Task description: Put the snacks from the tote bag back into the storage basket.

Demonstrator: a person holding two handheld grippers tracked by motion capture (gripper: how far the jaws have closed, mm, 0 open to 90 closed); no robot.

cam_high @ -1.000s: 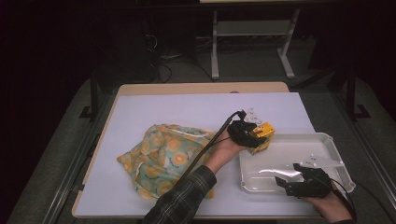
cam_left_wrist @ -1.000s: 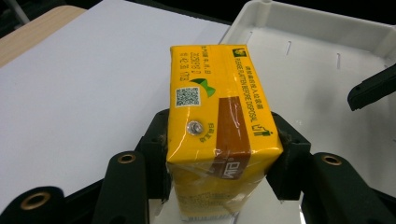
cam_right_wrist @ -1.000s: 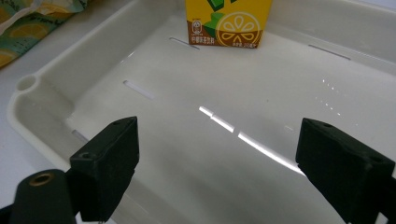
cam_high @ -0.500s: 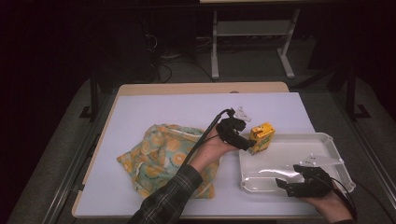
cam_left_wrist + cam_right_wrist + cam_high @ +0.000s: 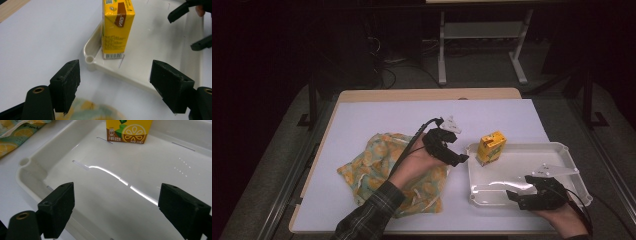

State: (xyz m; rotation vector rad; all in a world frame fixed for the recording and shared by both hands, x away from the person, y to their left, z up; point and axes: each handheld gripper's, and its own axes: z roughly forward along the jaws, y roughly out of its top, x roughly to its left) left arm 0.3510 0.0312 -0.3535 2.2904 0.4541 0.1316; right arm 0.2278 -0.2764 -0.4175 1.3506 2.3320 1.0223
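The yellow juice carton (image 5: 490, 147) stands upright in the white tray's (image 5: 562, 150) far left corner. The left gripper (image 5: 451, 152) hangs just left of the tray, its jaws having just been opening, nothing between them. The right gripper (image 5: 532, 192) rests at the tray's near edge, jaws apart and empty.

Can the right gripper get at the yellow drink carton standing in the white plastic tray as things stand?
Probably yes. The right gripper is open at the white plastic tray's near edge, and bare tray floor lies between it and the upright yellow drink carton.
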